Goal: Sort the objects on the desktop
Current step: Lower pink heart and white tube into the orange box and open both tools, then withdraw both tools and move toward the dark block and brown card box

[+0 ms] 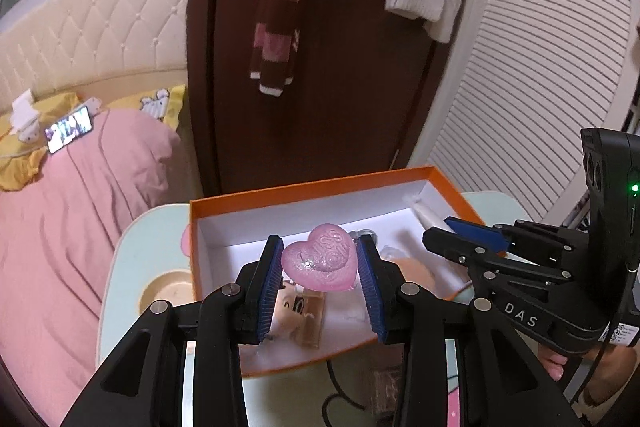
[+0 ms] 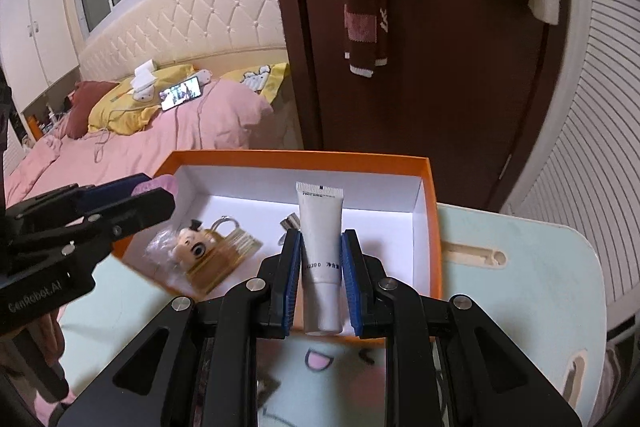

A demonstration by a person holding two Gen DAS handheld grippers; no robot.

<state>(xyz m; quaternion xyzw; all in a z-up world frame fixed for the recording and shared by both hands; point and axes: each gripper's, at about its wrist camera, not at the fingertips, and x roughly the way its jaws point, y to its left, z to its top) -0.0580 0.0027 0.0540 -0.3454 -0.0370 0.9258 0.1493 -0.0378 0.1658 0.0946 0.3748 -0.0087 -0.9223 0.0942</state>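
My left gripper (image 1: 320, 263) is shut on a pink heart-shaped object (image 1: 320, 265), which hangs over the orange box (image 1: 304, 189) with its white inside. My right gripper (image 2: 320, 259) is shut on a white tube (image 2: 322, 251), which stands upright between the blue pads above the near part of the same orange box (image 2: 296, 157). A small doll-head figure on a golden padlock (image 2: 212, 251) lies on the box floor, with a small metal piece (image 2: 291, 223) behind it. The right gripper (image 1: 472, 233) shows at the right of the left wrist view; the left gripper (image 2: 156, 193) shows at the left of the right wrist view.
The box sits on a pale blue cartoon-print table (image 2: 520, 267) with cut-out slots. A bed with pink bedding (image 1: 80, 227) and a phone (image 1: 68, 133) lies to the left. A dark brown door (image 1: 340, 87) with hanging scarf and sweater stands behind the table.
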